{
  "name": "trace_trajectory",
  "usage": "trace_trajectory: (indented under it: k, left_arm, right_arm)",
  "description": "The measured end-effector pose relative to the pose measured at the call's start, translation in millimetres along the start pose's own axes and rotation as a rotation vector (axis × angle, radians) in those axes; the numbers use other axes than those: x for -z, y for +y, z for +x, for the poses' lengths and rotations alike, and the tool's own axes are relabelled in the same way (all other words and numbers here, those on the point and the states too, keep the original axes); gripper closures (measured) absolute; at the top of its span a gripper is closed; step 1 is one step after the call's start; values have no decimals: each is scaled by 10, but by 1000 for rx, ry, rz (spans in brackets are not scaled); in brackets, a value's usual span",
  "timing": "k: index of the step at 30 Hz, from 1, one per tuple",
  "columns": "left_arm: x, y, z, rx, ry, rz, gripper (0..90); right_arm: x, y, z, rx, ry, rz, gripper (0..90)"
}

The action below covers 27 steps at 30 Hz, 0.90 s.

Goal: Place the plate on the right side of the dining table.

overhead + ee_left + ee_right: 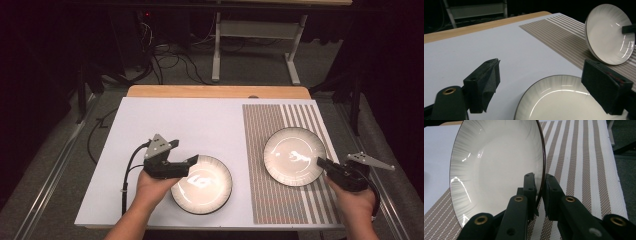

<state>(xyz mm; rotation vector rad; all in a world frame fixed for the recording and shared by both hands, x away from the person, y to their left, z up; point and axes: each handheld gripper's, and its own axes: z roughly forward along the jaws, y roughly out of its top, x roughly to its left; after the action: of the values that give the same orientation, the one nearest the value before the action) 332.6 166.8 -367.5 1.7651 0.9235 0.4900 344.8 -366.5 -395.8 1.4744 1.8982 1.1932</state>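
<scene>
Over the striped mat [300, 200] our right gripper [539, 192] pinches one bowl's [499, 165] rim, tilting it; our left gripper [541, 82] gapes around the other bowl [559, 100].

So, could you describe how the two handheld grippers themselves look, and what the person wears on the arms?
The left gripper and the right gripper are black, each with two blocky jaws faced with dark pads. Brass-coloured rivets sit in the jaw arms. Each gripper carries a grey three-cornered plate with small holes. A black cable trails from the left one. The forearms are bare; no sleeves appear.

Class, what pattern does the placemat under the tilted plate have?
Brown and white stripes on the placemat, clearest in the right gripper view.
</scene>
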Motion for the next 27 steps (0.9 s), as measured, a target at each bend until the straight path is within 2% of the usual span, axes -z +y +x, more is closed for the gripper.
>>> trace_trajectory:
  k: [4, 10, 12, 14, 17, 24, 27]
  left_arm:
    - [199, -119, 86, -5, 30, -10, 117]
    - [450, -260, 100, -11, 66, -47, 25]
    - [509, -282, 120, -6, 66, -75, 2]
    - [593, -303, 151, 23, 54, -131, 2]
    - [629, -310, 175, 30, 56, -137, 2]
    - [591, -346, 240, 30, 54, -99, 7]
    - [599, -368, 289, 56, 53, -100, 7]
  right_arm:
    - [-14, -3, -4, -7, -7, 6, 831]
    - [-67, 12, -30, -33, -6, 24, 828]
    - [-93, 17, -37, -45, -13, 35, 822]
    - [-120, 18, -41, -56, -23, 43, 820]
    - [-140, 26, -50, -68, -22, 46, 820]
    - [-210, 35, -88, -106, -36, 69, 812]
    - [-248, 40, -115, -118, -34, 84, 803]
